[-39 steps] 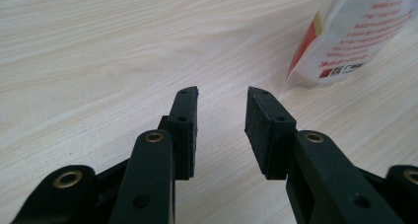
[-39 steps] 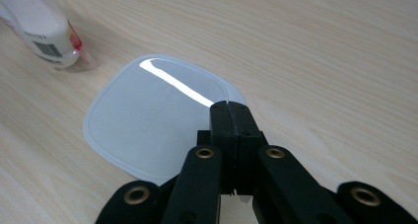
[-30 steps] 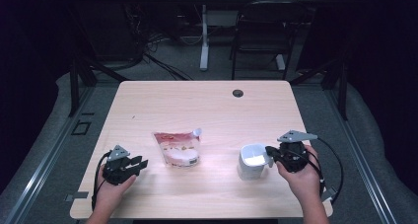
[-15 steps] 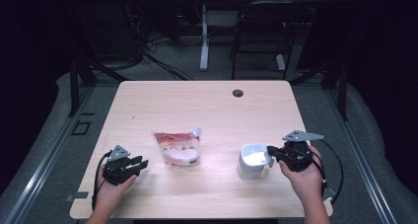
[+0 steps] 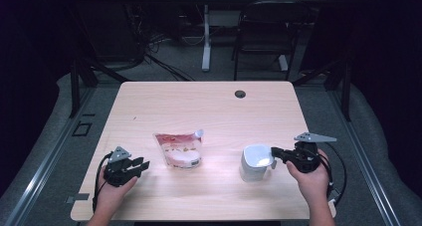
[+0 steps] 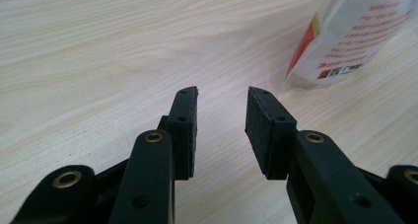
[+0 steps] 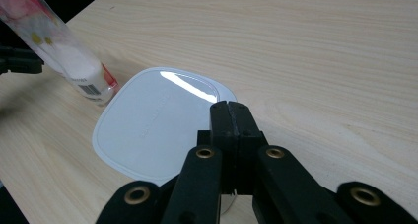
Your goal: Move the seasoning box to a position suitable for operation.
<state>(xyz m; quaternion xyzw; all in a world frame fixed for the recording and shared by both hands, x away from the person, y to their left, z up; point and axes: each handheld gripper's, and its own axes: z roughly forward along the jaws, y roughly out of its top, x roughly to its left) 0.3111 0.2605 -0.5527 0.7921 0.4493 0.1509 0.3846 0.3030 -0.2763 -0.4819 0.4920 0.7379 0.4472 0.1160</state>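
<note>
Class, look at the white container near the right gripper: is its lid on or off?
On. The white container shows a flat, glossy lid covering its whole top, with no opening or contents visible. The right gripper, jaws together, sits at its edge.

Pale matt wood-grain table (image 5: 209,111). Glossy white plastic tub (image 5: 256,162) with a smooth, shiny lid. Glossy printed plastic pouch (image 5: 178,149). Matt black plastic on each hand-held gripper (image 6: 222,130), with rough-textured pads (image 6: 259,128) and brass-coloured metal rivets.
</note>
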